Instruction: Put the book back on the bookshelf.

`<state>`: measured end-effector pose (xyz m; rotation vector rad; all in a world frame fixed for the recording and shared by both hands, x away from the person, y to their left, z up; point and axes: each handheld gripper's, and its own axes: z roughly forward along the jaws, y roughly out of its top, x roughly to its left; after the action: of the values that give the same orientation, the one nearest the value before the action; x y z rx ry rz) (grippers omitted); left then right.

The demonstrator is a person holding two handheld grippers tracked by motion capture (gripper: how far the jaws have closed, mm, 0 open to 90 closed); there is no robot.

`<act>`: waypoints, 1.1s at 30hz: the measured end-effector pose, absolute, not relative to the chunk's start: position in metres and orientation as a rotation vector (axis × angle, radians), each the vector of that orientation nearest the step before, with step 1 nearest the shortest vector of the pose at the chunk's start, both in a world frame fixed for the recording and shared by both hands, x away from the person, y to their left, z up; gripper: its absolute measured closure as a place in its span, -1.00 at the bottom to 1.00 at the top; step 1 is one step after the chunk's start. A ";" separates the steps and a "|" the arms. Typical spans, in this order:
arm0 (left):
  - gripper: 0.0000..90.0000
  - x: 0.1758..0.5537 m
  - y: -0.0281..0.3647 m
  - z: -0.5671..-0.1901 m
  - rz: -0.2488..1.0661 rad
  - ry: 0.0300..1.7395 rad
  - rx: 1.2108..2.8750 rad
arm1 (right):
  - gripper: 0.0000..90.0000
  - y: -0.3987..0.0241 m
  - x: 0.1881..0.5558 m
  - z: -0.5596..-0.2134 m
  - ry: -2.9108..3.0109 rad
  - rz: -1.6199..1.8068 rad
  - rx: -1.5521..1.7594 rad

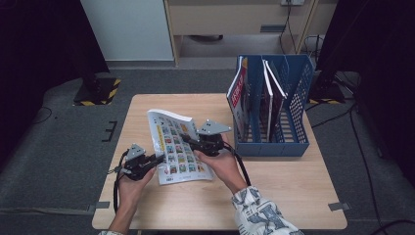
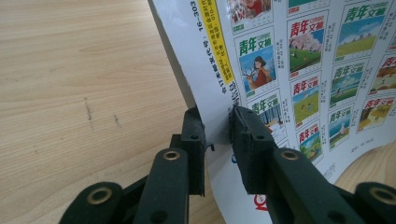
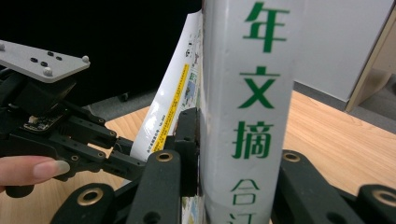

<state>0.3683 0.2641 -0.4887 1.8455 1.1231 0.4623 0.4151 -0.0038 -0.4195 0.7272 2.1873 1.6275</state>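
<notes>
Tabletop grain [image 2: 70, 93] shows beside the left gripper's [image 2: 217, 126] magazine [image 2: 299, 70].

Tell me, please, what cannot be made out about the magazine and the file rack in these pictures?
- Magazine, high view: the cover print is too small to read.
- Right claw, right gripper view: the magazine's spine hides its right pad, and the bottom edge cuts the spine's title.
- Left claw, left gripper view: the magazine's underside is hidden.
- Blue file rack, high view: the titles of its magazines are too small.

Blue file rack [image 1: 298, 142] with upright magazines [image 1: 239, 93] on wooden table [image 1: 293, 196].
</notes>
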 end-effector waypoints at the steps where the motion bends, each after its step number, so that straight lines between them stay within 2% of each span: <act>1: 0.65 0.368 0.263 -0.488 0.469 1.118 1.847 | 0.60 -0.005 0.415 -0.419 2.187 1.629 0.729; 15: 0.66 0.364 0.257 -0.481 0.550 1.066 1.870 | 0.51 -0.010 0.418 -0.412 2.195 1.669 0.706; 20: 0.66 0.363 0.256 -0.481 0.553 1.069 1.870 | 0.54 -0.010 0.418 -0.410 2.198 1.658 0.700; 30: 0.66 0.362 0.256 -0.480 0.556 1.067 1.868 | 0.34 -0.010 0.423 -0.410 2.237 1.654 0.713; 33: 0.66 0.362 0.256 -0.481 0.556 1.067 1.868 | 0.42 -0.010 0.425 -0.411 2.238 1.653 0.727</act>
<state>0.3624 0.2557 -0.4805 1.8678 1.0670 0.5564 0.4249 -0.0102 -0.4114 0.7274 2.2378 1.6528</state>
